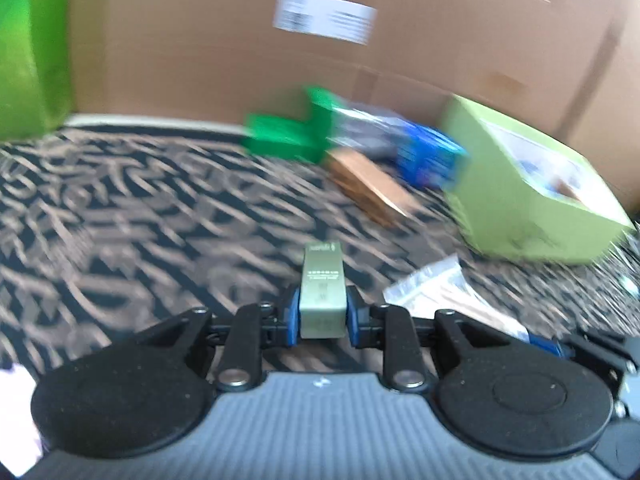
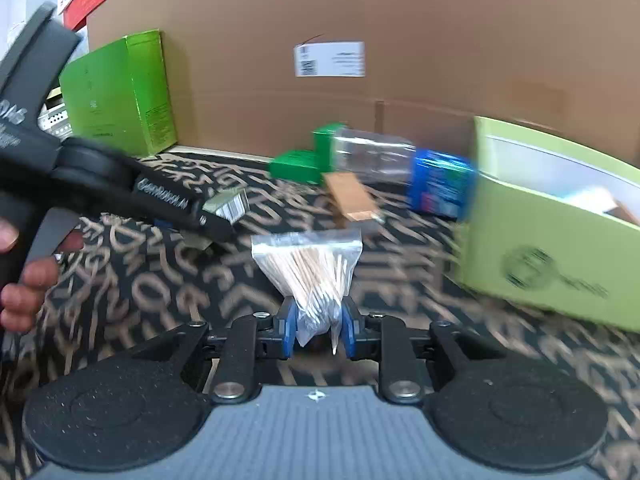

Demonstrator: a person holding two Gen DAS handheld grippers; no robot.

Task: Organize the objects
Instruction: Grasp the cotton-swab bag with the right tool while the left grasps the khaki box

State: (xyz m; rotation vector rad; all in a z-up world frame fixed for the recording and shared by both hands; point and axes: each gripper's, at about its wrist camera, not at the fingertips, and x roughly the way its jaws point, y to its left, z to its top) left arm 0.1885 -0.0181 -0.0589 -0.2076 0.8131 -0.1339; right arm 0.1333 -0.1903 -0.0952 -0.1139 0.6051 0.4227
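My left gripper is shut on a small grey-green box and holds it above the patterned carpet. My right gripper is shut on a clear bag of wooden toothpicks, also above the carpet. The left gripper shows in the right wrist view at the left, with the small box at its tip. The bag shows in the left wrist view. An open light green box stands at the right; it also shows in the left wrist view.
A big cardboard box forms the back wall. In front of it lie a clear bottle with a blue label, dark green boxes and a flat brown card packet. A tall bright green box stands at the back left.
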